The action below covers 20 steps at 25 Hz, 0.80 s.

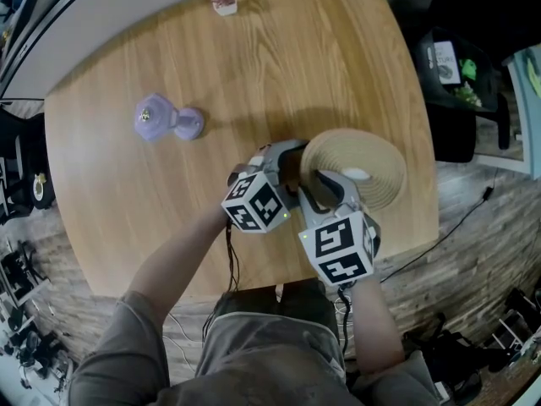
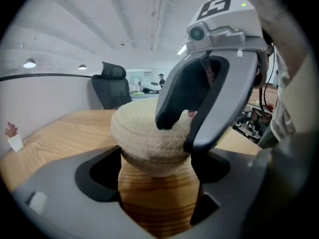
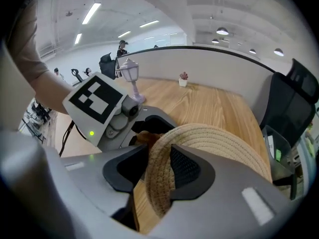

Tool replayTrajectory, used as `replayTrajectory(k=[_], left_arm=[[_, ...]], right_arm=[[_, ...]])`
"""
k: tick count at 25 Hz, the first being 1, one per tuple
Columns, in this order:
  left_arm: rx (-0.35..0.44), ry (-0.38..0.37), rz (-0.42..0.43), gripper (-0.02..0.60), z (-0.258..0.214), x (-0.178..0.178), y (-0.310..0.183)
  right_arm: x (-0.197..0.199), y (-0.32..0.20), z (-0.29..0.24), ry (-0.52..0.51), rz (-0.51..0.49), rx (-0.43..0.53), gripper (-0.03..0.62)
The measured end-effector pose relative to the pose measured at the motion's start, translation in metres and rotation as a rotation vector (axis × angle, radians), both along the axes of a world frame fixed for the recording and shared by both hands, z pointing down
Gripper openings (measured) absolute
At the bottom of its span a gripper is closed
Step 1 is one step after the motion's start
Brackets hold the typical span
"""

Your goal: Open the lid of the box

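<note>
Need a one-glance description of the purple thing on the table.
Start from the wooden table. Left of the woven box, well apart from it, sits a small lantern. It alone is lavender; the potted plant at the far edge is pink.

Inspection finding: I can read no text, number or brand in any view. The left cube [image 1: 254, 203], mounted on my left claw [image 2: 155, 176], and the right cube [image 1: 342, 248], mounted on my right claw [image 3: 157, 171], carry only black-and-white square marker patterns, with no letters or digits. Beyond the table [image 1: 127, 193], at the right of the head view, a white label [image 1: 445, 61] shows dark print too small to read.
</note>
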<state>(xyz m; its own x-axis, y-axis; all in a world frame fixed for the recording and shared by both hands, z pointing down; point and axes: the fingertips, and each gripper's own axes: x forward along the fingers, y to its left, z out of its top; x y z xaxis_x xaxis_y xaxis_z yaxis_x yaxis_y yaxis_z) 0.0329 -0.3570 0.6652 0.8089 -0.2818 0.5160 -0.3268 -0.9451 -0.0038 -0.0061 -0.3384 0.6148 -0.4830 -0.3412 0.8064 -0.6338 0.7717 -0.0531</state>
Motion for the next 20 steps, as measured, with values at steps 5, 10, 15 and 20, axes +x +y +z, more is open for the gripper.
replayTrajectory(k=[5, 10, 15, 20], left_arm=[[0.004, -0.013, -0.007, 0.43, 0.002, -0.001, 0.0], [0.004, -0.019, -0.013, 0.428, 0.002, -0.001, 0.0], [-0.002, -0.011, -0.027, 0.425, 0.003, -0.002, -0.001], [-0.005, -0.009, -0.039, 0.419, 0.003, -0.004, -0.003]], right_arm=[[-0.002, -0.001, 0.004, 0.051, -0.002, 0.037, 0.129], [-0.002, -0.001, 0.004, 0.035, 0.013, 0.037, 0.116], [-0.002, 0.0, -0.001, -0.044, 0.011, 0.026, 0.091], [0.006, -0.003, -0.027, -0.229, 0.055, 0.018, 0.077]])
